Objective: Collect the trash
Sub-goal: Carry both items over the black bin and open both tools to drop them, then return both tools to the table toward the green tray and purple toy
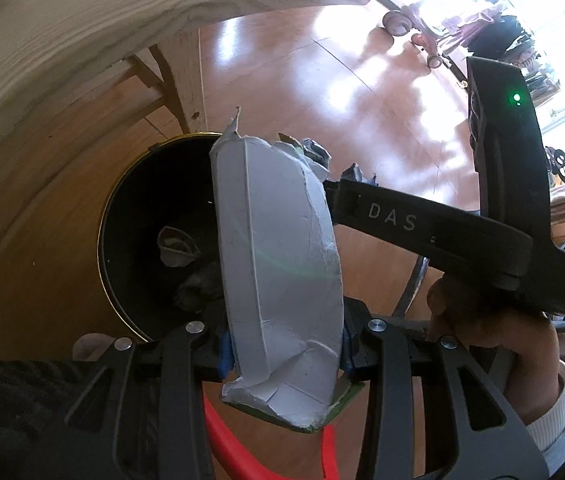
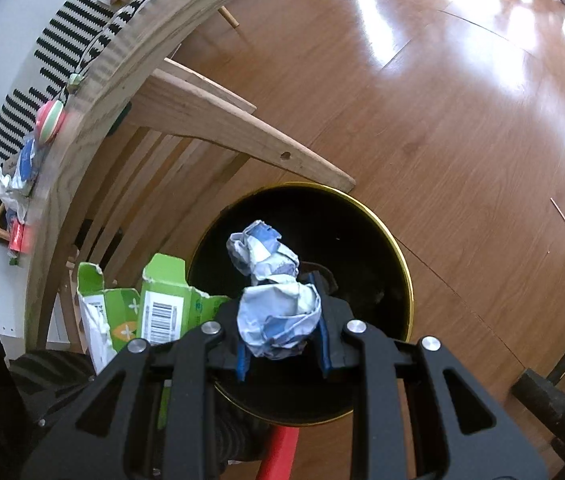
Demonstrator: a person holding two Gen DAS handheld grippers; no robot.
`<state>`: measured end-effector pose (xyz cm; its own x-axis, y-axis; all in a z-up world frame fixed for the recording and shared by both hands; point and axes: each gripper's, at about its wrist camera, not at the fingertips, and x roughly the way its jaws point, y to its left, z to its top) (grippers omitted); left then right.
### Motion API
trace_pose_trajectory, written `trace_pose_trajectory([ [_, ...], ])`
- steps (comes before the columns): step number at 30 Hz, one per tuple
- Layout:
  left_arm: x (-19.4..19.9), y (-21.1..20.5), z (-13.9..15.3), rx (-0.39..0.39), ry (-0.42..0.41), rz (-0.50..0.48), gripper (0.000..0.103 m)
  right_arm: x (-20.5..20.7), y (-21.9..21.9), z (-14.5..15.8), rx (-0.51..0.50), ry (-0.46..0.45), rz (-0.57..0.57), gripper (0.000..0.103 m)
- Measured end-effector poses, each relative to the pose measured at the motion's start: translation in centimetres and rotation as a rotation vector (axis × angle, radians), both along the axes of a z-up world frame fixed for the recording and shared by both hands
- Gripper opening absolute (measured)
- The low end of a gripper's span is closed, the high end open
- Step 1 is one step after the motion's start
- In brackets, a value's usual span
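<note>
My left gripper is shut on a torn cardboard box, grey inside and green outside, held above the floor beside a black trash bin with a gold rim. The box also shows in the right wrist view. My right gripper is shut on a crumpled blue-and-white paper wad, held over the open bin. The right gripper body shows in the left wrist view, just right of the box. Some trash lies at the bottom of the bin.
A wooden table edge curves over the bin, with wooden legs and braces close to its rim. The tabletop holds assorted clutter. Glossy wood floor spreads to the right. A wheeled toy stands far off.
</note>
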<state>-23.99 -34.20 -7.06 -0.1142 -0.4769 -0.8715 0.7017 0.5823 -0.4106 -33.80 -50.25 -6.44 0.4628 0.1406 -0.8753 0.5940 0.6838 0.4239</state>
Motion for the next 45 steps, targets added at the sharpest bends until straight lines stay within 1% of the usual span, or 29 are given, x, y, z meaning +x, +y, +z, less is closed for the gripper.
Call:
trace_pose_trajectory([
  [4,0.5,-0.1,-0.2,0.010,-0.002,0.020,0.039,0.4,0.2,0.1,-0.019,0.008,0.020,0.027],
  [5,0.6,0.0,-0.3,0.031,-0.011,0.040,0.041,0.5,0.2,0.1,-0.016,0.011,0.027,0.031],
  [6,0.8,0.1,-0.3,0.044,-0.013,0.059,0.048,0.7,0.3,0.2,-0.015,0.012,0.029,0.036],
  [7,0.9,0.3,-0.4,0.045,-0.008,0.084,0.070,0.8,0.2,0.3,-0.019,0.015,0.026,0.053],
  [8,1.0,0.4,-0.4,0.036,-0.003,0.094,0.082,0.8,0.1,0.3,-0.022,0.014,0.022,0.071],
  [9,1.1,0.6,-0.2,0.012,-0.006,0.103,0.097,0.8,0.0,0.5,-0.022,0.006,0.015,0.078],
  [11,1.1,0.7,0.3,-0.022,-0.013,0.107,0.097,0.7,-0.2,0.9,-0.023,-0.003,0.005,0.091],
  [13,1.2,0.9,0.2,-0.025,0.000,0.110,0.097,0.6,-0.5,1.4,-0.028,-0.015,-0.012,0.097],
  [14,1.2,0.9,0.3,-0.018,-0.005,0.116,0.097,0.5,-0.5,1.9,-0.058,-0.022,-0.024,0.097],
  [15,1.3,1.0,0.7,-0.017,-0.023,0.128,0.097,0.5,-0.5,2.6,-0.137,-0.021,-0.034,0.097],
  [16,1.2,1.0,1.3,-0.033,-0.037,0.132,0.097,0.5,-0.3,3.5,-0.236,-0.031,-0.032,0.097],
  [17,1.2,1.2,2.0,-0.057,-0.049,0.135,0.097,0.4,-0.2,3.8,-0.287,-0.036,-0.031,0.097],
  [18,1.1,1.6,3.3,-0.088,-0.072,0.139,0.097,0.5,-0.1,4.4,-0.365,-0.022,-0.031,0.097],
  [20,1.2,2.7,5.5,-0.132,-0.118,0.150,0.097,0.6,-0.1,5.0,-0.389,-0.030,-0.034,0.097],
  [22,2.1,5.1,8.8,-0.181,-0.212,0.193,0.097,0.7,-0.2,5.7,-0.394,-0.057,-0.055,0.097],
  [23,3.0,6.8,10.3,-0.205,-0.248,0.236,0.097,0.9,-0.2,6.1,-0.399,-0.069,-0.062,0.097],
  [24,3.6,8.0,11.2,-0.216,-0.264,0.267,0.097,1.2,0.0,6.8,-0.420,-0.084,-0.071,0.097],
  [26,5.9,12.1,13.5,-0.232,-0.320,0.386,0.097,1.6,0.6,7.9,-0.465,-0.107,-0.086,0.097],
  [28,8.6,16.9,15.2,-0.184,-0.408,0.533,0.097,2.4,1.7,9.1,-0.492,-0.143,-0.081,0.097],
  [29,9.8,19.1,15.6,-0.148,-0.448,0.601,0.097,2.8,2.0,9.3,-0.491,-0.153,-0.073,0.097],
  [30,11.4,22.0,15.9,-0.095,-0.483,0.686,0.097,3.6,2.7,9.7,-0.486,-0.168,-0.052,0.097],
  [31,12.5,23.9,15.9,-0.063,-0.489,0.734,0.097,4.5,3.5,10.0,-0.483,-0.180,-0.027,0.097],
  [32,13.9,26.0,15.6,-0.034,-0.476,0.783,0.097,5.2,4.2,10.2,-0.481,-0.187,-0.007,0.097],
  [33,15.4,28.6,15.2,-0.015,-0.441,0.835,0.097,6.2,5.1,10.5,-0.479,-0.202,0.027,0.097],
  [35,17.2,31.6,14.5,0.007,-0.414,0.899,0.097,7.7,6.4,11.0,-0.480,-0.226,0.075,0.097],
  [36,18.3,33.3,14.1,0.033,-0.412,0.925,0.097,8.9,7.4,11.3,-0.483,-0.239,0.106,0.097],
  [39,20.7,36.3,13.2,0.085,-0.400,0.952,0.097,12.0,9.6,12.3,-0.487,-0.258,0.183,0.097],
  [42,23.6,37.6,11.3,0.145,-0.368,0.958,0.097,15.3,10.9,12.5,-0.498,-0.255,0.264,0.097],
  [45,25.8,38.3,9.4,0.208,-0.316,0.944,0.097,18.8,12.3,11.9,-0.495,-0.215,0.343,0.097],
])
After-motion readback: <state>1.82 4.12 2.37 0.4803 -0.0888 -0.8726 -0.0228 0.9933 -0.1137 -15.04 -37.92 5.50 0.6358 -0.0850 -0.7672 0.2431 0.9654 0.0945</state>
